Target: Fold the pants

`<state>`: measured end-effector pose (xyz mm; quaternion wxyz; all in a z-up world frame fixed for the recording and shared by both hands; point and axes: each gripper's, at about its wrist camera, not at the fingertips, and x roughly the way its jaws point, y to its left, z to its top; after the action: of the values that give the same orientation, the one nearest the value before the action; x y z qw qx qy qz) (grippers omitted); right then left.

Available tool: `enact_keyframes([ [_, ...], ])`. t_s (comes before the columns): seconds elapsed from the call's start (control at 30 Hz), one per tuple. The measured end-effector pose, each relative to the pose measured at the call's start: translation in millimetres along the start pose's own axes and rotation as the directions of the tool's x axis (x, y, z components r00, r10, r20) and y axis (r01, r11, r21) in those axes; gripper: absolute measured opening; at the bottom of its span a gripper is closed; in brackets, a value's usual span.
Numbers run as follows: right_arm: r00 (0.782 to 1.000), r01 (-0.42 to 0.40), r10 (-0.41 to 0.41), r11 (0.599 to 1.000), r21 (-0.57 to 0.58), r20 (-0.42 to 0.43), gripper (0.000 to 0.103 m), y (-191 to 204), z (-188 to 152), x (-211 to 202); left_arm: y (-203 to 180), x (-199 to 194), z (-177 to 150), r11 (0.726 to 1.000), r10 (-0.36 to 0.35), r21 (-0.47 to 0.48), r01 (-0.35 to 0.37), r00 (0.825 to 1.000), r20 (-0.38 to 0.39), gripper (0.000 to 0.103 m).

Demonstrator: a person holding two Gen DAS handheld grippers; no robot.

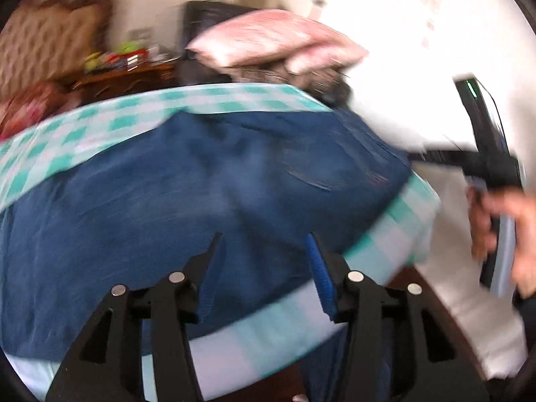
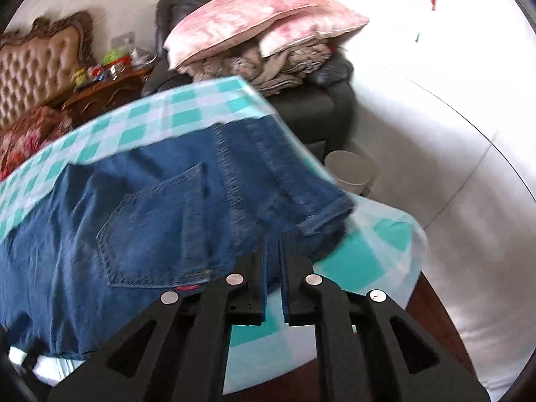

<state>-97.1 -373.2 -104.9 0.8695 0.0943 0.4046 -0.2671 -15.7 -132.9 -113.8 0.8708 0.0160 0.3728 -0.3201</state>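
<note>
Blue denim pants lie spread on a table with a teal-and-white checked cloth. My left gripper is open, its fingers just above the pants near the table's front edge, holding nothing. In the right wrist view the pants show a back pocket and the waistband at the right. My right gripper has its jaws nearly together over the pants' near edge by the waistband; whether it pinches the denim is unclear. The right gripper and the hand holding it also show in the left wrist view.
Pink pillows and folded blankets sit on a dark armchair behind the table. A tufted brown sofa and a wooden side table with small items stand at the left. A white bin is on the floor right.
</note>
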Motion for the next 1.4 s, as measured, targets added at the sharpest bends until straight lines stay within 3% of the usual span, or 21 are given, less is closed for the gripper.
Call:
enact_keyframes([
  [0.07, 1.000, -0.007, 0.007, 1.000, -0.030, -0.017, 0.026, 13.0, -3.9, 6.8, 21.9, -0.6, -2.4, 0.993, 0.105, -0.049, -0.106, 0.994, -0.016, 0.050],
  [0.13, 0.999, 0.025, -0.028, 0.996, -0.085, -0.036, 0.046, 28.0, -12.1, 16.7, 51.7, -3.5, -9.1, 0.981, 0.152, -0.113, -0.157, 0.987, -0.053, 0.050],
  [0.2, 0.995, 0.071, -0.079, 0.987, -0.143, -0.053, 0.052, 39.4, -21.3, 26.1, 76.0, -5.0, -17.3, 0.964, 0.201, -0.155, -0.214, 0.975, -0.096, 0.050],
  [0.23, 0.994, 0.104, -0.109, 0.983, -0.153, -0.024, 0.062, 42.3, -24.0, 24.4, 87.9, -7.7, -21.9, 0.960, 0.210, -0.170, -0.225, 0.972, -0.102, 0.048],
  [0.3, 0.983, 0.176, -0.181, 0.970, -0.168, -0.012, 0.071, 44.8, -27.1, 22.0, 109.0, -20.2, -29.9, 0.965, 0.178, -0.183, -0.190, 0.981, -0.080, 0.047],
  [0.37, 0.974, 0.219, -0.226, 0.963, -0.157, -0.028, 0.072, 44.6, -28.1, 17.9, 128.9, -31.1, -35.9, 0.950, 0.255, -0.164, -0.265, 0.964, -0.082, 0.051],
  [0.43, 0.968, 0.250, -0.252, 0.956, -0.152, 0.002, 0.072, 58.4, -29.4, 0.0, 147.4, -39.3, -40.8, 0.952, 0.248, -0.167, -0.257, 0.966, -0.074, 0.051],
  [0.47, 0.979, 0.205, -0.205, 0.964, -0.170, 0.018, 0.072, 74.1, -30.0, -10.3, 155.8, -44.8, -42.7, 0.953, 0.240, -0.175, -0.248, 0.969, -0.067, 0.051],
  [0.57, 0.999, 0.022, -0.010, 0.967, -0.253, 0.050, 0.072, 133.4, -32.6, -35.8, 187.0, -58.2, -48.0, 0.930, 0.313, -0.179, -0.320, 0.947, -0.067, 0.051],
  [0.63, 0.989, -0.130, 0.144, 0.930, -0.345, 0.016, 0.072, 194.1, -35.3, -46.0, 211.1, -68.0, -52.6, 0.929, 0.306, -0.201, -0.312, 0.950, -0.059, 0.051],
  [0.7, 0.960, -0.269, 0.276, 0.870, -0.413, -0.046, 0.071, 256.5, -38.8, -50.1, 231.4, -79.3, -58.2, 0.921, 0.321, -0.214, -0.324, 0.946, -0.052, 0.051],
  [0.83, 0.901, -0.413, 0.417, 0.747, -0.521, -0.116, 0.071, 361.9, -47.0, -52.8, 274.4, -104.1, -73.6, 0.872, 0.417, -0.259, -0.415, 0.907, -0.051, 0.051],
  [0.93, 0.881, -0.456, 0.447, 0.708, -0.540, -0.158, 0.071, 413.3, -46.2, -41.4, 315.9, -128.5, -84.9, 0.785, 0.526, -0.335, -0.521, 0.846, -0.086, 0.055],
  [1.0, 0.901, -0.414, 0.410, 0.710, -0.569, -0.145, 0.071, 437.2, -44.1, -27.7, 347.2, -149.3, -96.6, 0.709, 0.584, -0.408, -0.575, 0.804, -0.117, 0.058],
  [1.07, 0.928, -0.364, 0.334, 0.715, -0.597, -0.166, 0.072, 448.9, -47.1, -9.3, 364.3, -166.6, -100.2, 0.688, 0.586, -0.455, -0.565, 0.803, -0.110, 0.051],
  [1.17, 0.928, -0.365, 0.336, 0.745, -0.558, -0.159, 0.085, 437.4, -43.6, -2.8, 386.7, -187.7, -94.2, 0.545, 0.721, -0.448, -0.708, 0.669, -0.179, 0.051],
  [1.2, 0.929, -0.364, 0.334, 0.751, -0.551, -0.158, 0.086, 435.2, -42.9, -0.2, 395.5, -197.4, -90.5, 0.540, 0.721, -0.480, -0.692, 0.674, -0.160, 0.049],
  [1.23, 0.930, -0.361, 0.331, 0.757, -0.544, -0.157, 0.086, 433.0, -41.6, 1.9, 399.1, -202.5, -86.5, 0.564, 0.706, -0.490, -0.665, 0.696, -0.131, 0.049],
  [1.27, 0.934, -0.354, 0.321, 0.765, -0.538, -0.157, 0.086, 430.9, -40.5, 1.6, 398.9, -201.4, -77.4, 0.604, 0.686, -0.476, -0.640, 0.721, -0.100, 0.049],
  [1.33, 0.918, -0.390, 0.363, 0.761, -0.519, -0.158, 0.086, 420.2, -38.5, -9.0, 394.1, -178.4, -55.6, 0.721, 0.594, -0.386, -0.576, 0.800, -0.085, 0.049],
  [1.4, 0.902, -0.423, 0.401, 0.747, -0.513, -0.161, 0.086, 411.6, -38.6, -18.2, 390.3, -145.4, -37.2, 0.800, 0.511, -0.304, -0.517, 0.853, -0.107, 0.050],
])
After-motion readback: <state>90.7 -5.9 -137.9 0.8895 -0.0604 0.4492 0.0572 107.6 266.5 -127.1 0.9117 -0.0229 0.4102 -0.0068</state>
